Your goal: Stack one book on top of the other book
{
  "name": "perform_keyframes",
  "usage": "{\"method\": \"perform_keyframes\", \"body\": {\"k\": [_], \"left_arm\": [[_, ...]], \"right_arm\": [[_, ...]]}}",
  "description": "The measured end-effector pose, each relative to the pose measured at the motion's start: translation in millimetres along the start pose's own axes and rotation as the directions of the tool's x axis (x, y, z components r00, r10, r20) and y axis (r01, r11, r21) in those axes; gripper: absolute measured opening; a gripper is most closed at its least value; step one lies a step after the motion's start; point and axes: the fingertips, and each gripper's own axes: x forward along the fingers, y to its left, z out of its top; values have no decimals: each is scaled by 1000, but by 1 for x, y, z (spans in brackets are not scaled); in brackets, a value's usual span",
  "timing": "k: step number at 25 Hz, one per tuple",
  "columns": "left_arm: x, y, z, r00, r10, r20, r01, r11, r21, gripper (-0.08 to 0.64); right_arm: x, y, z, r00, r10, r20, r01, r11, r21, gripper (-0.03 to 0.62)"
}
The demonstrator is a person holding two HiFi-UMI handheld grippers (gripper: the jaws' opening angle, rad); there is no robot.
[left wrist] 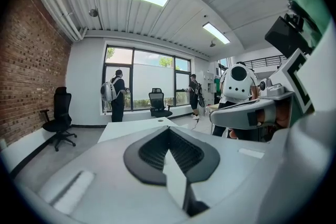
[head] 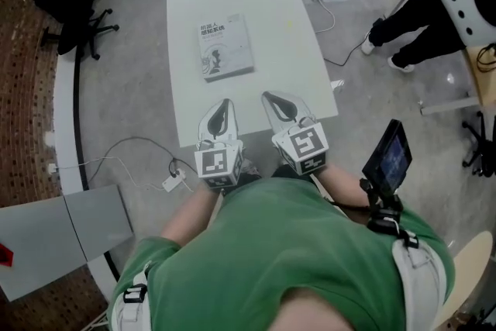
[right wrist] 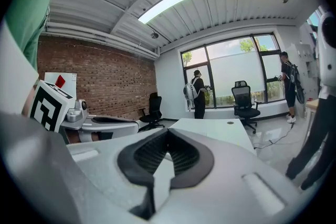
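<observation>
Both grippers are being held shut and empty at the table's near edge.
The left gripper [head: 225, 105] and the right gripper [head: 270, 98] are being held with jaws pressed together on nothing, while the book [head: 225, 48] is being seen lying flat mid-table [head: 267, 12], well apart from both.

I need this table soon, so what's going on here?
A person in a green shirt holds a tool in each hand at the near edge of a white table. The left claw and the right claw are both shut and empty. A white-covered book lies further up the table; whether a second book sits under it I can't tell.
</observation>
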Motion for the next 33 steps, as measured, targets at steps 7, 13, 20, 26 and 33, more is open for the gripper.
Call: {"method": "perform_keyframes", "body": {"k": [7,13,20,26,33], "left_arm": [[-24,25,-2,997,-30,74,31,1000,-4,6],[-25,33,9,996,-39,82,40,999,-15,6],[-18,34,13,994,-61,87,62,998,-16,6],[-12,30,20,989,-91,113,95,995,-24,6],[-16,28,25,989,-103,107,106,994,-24,6]], "right_arm": [[8,36,3,1000,-25,16,25,1000,-18,3],[13,35,21,999,-39,17,39,999,-28,3],[14,33,21,999,-45,11,45,999,-25,3],[14,32,22,998,-64,27,65,997,-38,3],[7,35,31,995,-94,21,95,995,-27,3]]}}
